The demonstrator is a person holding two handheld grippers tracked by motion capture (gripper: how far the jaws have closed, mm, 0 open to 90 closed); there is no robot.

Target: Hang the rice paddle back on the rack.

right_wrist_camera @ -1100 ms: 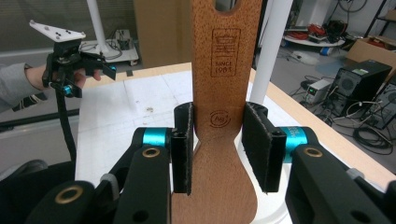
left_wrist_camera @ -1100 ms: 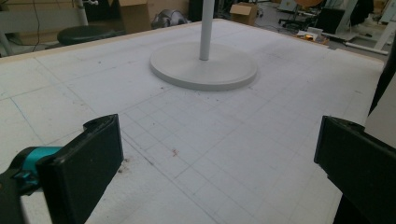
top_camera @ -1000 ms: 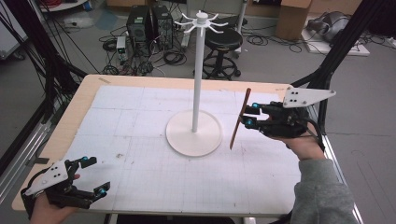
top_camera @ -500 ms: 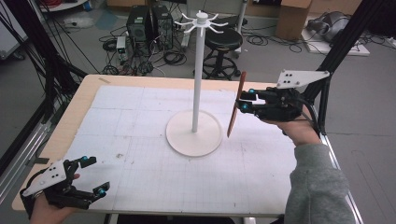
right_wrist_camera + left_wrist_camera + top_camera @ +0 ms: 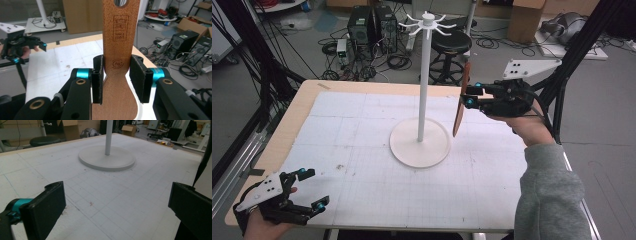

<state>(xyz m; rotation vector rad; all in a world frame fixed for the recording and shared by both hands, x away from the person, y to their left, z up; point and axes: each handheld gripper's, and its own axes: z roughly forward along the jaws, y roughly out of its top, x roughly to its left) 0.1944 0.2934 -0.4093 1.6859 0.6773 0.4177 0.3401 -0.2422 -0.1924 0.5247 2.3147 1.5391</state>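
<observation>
Wooden spatula point(image 5: 460, 100) hangs edge-on in the high view, clamped by the right gripper point(image 5: 472, 96) above the table point(image 5: 362, 130), just right of the white hook stand point(image 5: 424, 90) and clear of its round base. The left gripper point(image 5: 310, 189) sits at the near left corner, jaws spread and holding nothing.

From the left gripper view, its two black jaws stand wide apart over the gridded mat point(image 5: 120, 192), the stand's base point(image 5: 107, 158) ahead.

In the right gripper view, both pads pinch the spatula's point(image 5: 121, 50) narrow neck; a hole, probably for hanging, shows at the handle's top edge.
</observation>
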